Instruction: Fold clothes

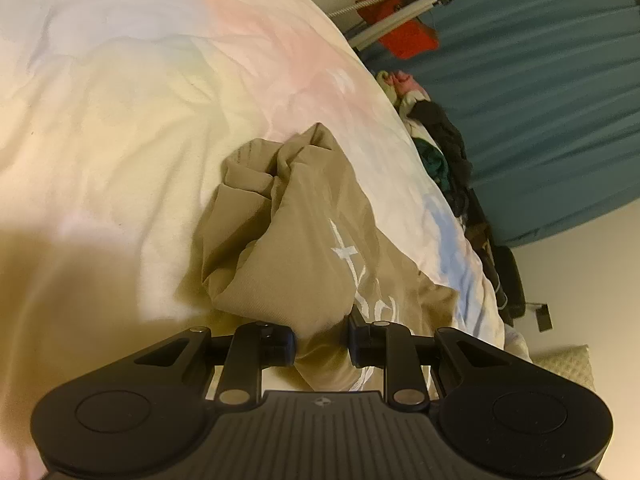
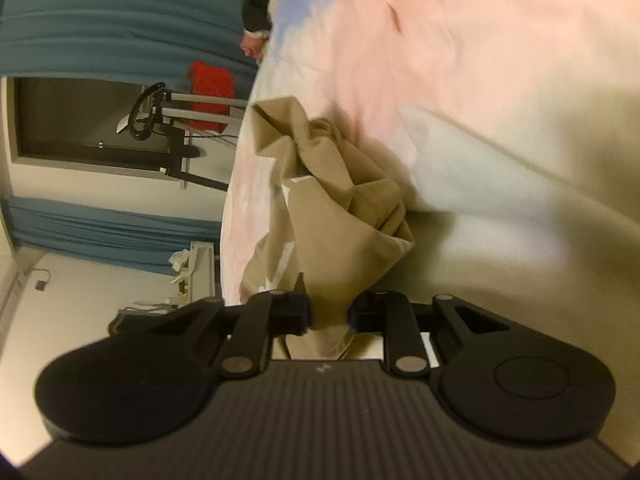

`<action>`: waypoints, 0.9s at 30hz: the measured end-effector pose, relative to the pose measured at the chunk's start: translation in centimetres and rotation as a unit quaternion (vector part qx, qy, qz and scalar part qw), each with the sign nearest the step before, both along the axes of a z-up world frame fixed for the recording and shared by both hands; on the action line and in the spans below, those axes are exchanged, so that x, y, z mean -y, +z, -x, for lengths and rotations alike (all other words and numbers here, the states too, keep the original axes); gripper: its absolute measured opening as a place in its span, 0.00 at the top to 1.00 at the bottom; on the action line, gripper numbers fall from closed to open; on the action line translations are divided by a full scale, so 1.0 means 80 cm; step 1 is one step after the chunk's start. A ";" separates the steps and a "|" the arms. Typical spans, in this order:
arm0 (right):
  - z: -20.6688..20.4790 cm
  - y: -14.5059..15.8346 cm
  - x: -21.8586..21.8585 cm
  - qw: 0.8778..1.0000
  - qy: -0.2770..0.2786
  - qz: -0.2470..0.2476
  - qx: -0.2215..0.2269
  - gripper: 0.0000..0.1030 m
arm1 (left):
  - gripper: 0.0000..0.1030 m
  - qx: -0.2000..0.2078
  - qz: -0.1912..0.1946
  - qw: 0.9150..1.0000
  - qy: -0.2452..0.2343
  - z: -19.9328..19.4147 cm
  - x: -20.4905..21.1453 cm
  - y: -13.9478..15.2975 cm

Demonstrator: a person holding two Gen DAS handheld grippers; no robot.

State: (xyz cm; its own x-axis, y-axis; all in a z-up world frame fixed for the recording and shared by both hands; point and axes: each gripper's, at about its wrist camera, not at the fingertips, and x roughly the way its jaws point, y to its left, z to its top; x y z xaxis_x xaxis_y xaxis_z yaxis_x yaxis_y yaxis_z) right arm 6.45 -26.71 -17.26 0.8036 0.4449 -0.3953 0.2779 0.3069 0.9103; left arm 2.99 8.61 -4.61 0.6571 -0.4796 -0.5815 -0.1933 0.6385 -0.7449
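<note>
Two tongs, the left tongs point(image 1: 322, 342) and right tongs point(image 2: 328, 314), each pinch an edge of one crumpled tan sweatshirt point(image 1: 296, 240) over the pastel bedspread point(image 1: 120, 100); soft and limp, it likely handles best by seams or hem.

The white print on the tan garment point(image 1: 304, 248) is getting cut off behind the left gripper point(image 1: 322, 346), so it's unreadable. The garment's near end is disappearing under both gripper bodies. The right wrist view is blurring the bedspread point(image 2: 460, 80). The dark clothes pile point(image 1: 448, 148) at the bed's far edge is too murky to sort out.
</note>
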 end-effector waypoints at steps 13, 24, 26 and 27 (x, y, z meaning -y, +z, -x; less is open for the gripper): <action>0.057 0.125 0.066 0.998 -0.022 0.039 0.045 0.83 | 0.77 0.025 0.001 0.992 -0.120 -0.013 0.055 0.127; -0.076 0.199 0.197 0.993 -0.079 0.062 0.064 0.83 | 0.78 0.081 -0.078 0.978 -0.173 -0.159 0.232 0.220; -0.121 0.228 0.220 0.988 -0.087 0.100 0.078 0.83 | 0.78 0.093 -0.077 0.978 -0.172 -0.201 0.267 0.237; -0.143 0.242 0.232 0.985 -0.094 0.117 0.087 0.83 | 0.78 0.102 -0.078 0.976 -0.173 -0.225 0.286 0.245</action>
State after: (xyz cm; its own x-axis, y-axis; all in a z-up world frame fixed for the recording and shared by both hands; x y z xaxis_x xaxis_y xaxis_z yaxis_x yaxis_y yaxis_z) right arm 17.86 -45.23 2.07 0.9279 0.1948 -0.3178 0.1953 0.4719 0.8598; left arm 20.98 -14.24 15.01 0.5809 -0.6101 -0.5387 0.1976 0.7478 -0.6338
